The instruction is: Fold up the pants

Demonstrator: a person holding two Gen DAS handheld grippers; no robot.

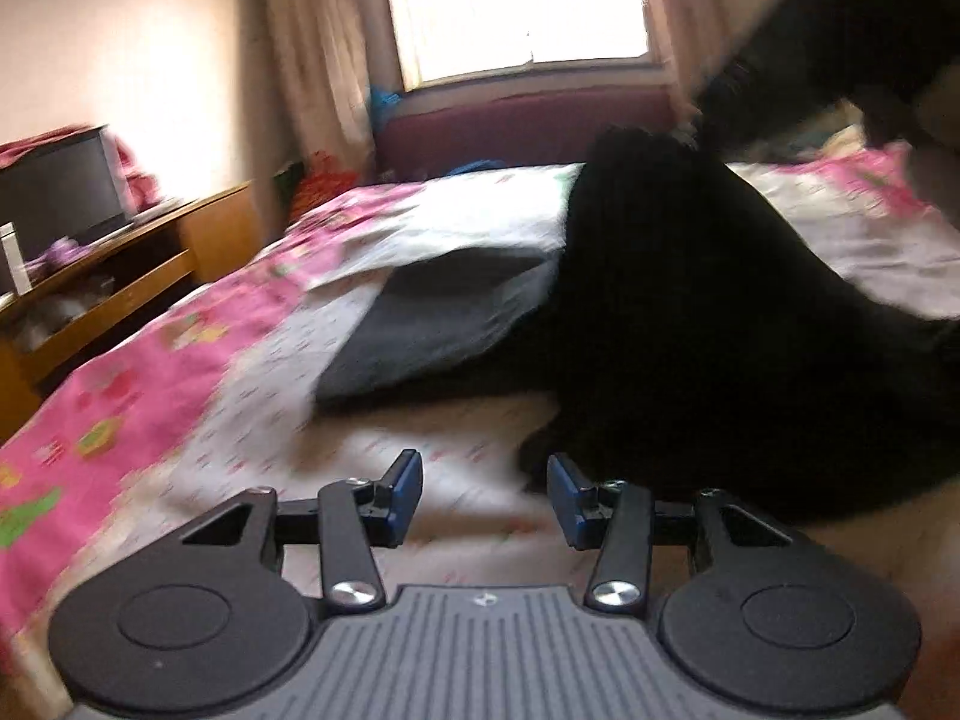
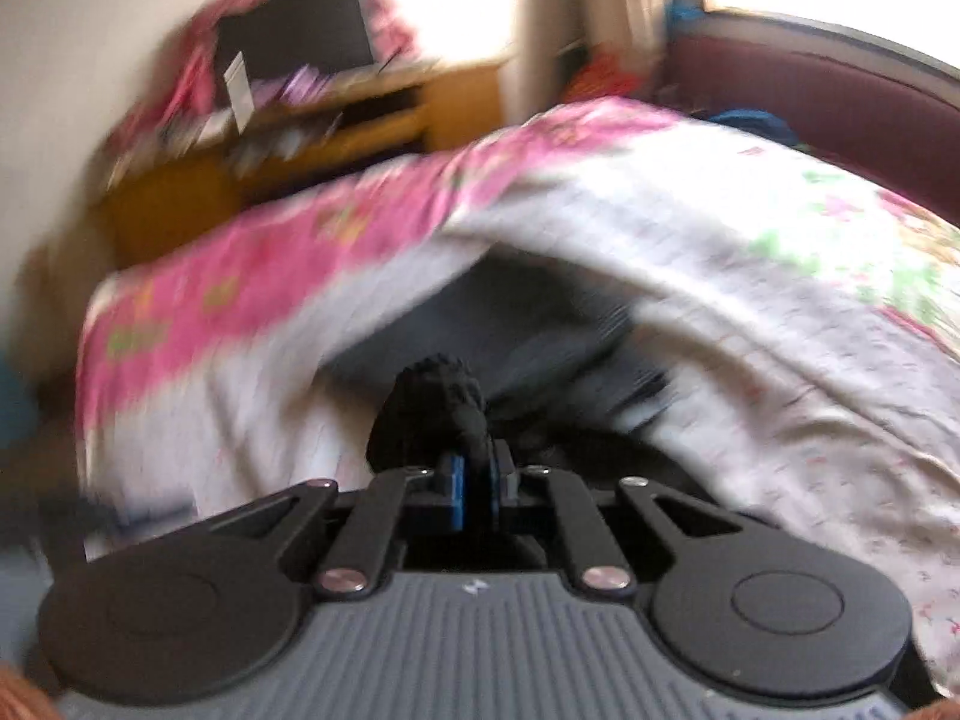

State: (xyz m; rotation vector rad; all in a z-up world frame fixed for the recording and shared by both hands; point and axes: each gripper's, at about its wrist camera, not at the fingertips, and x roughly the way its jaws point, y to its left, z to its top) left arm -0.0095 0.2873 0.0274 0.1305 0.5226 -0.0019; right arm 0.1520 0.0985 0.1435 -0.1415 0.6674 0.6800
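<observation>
Nearest the left wrist camera, the left gripper [image 1: 483,495] hangs with its blue-padded jaws partly apart and nothing between them, over the pink-and-white floral bedsheet [image 1: 180,384], with the black fabric pants [image 1: 708,324] heaped just right of it and running far toward the window. Only the right wrist view shows the right gripper [image 2: 477,483] pinched tight on a bunched fold of the pants [image 2: 444,402]. The left view shows that gripper as a dark blur at far right.

Bed sheet [image 1: 252,360], pink-and-white floral, with grey pillow [image 1: 432,318] beneath a turned-back fold. Wooden desk [image 1: 120,276] at bed's left edge, carrying dark monitor [image 1: 60,192]. Window [image 1: 516,0] beyond maroon headboard [image 1: 528,120].
</observation>
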